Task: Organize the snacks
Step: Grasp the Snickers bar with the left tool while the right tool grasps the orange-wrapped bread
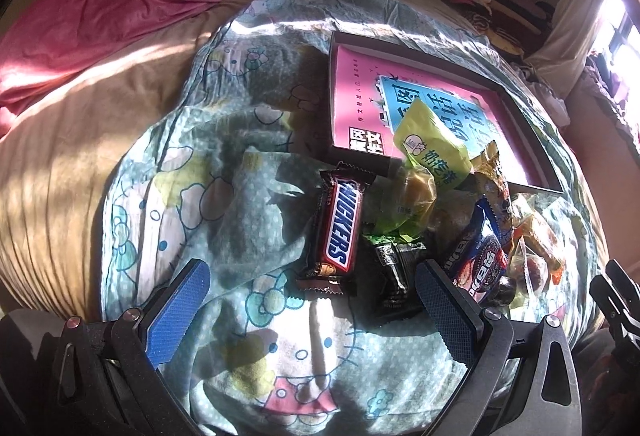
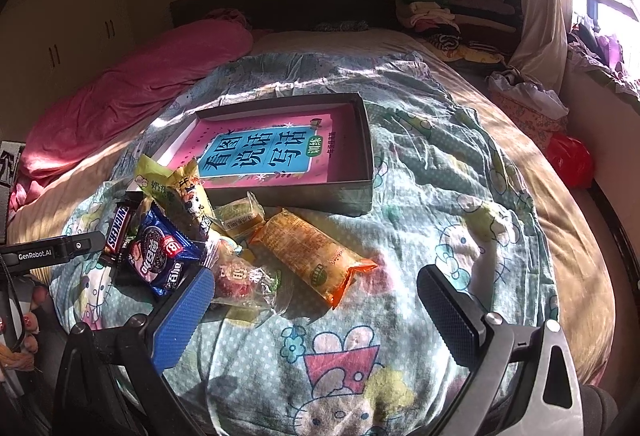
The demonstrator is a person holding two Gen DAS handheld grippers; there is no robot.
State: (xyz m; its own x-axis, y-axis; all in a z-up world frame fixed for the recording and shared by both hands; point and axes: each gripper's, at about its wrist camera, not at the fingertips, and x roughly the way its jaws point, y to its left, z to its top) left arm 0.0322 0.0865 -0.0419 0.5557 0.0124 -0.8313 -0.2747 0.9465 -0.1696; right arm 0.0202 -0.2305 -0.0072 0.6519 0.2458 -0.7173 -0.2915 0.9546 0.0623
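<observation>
A pile of snacks lies on a cartoon-cat blanket in front of a shallow dark box with a pink book in its bottom. The pile holds a Snickers bar, a blue Oreo pack, a yellow-green packet, a black packet, an orange-wrapped cake and a clear-wrapped red sweet. My left gripper stands open just before the Snickers bar and black packet. My right gripper is open over the orange cake's near end, its fingers empty.
A pink quilt lies bunched at the back left of the bed. Folded clothes are stacked by the headboard. A red bag sits off the right bedside, under a bright window. The left gripper's body shows at the right wrist view's left edge.
</observation>
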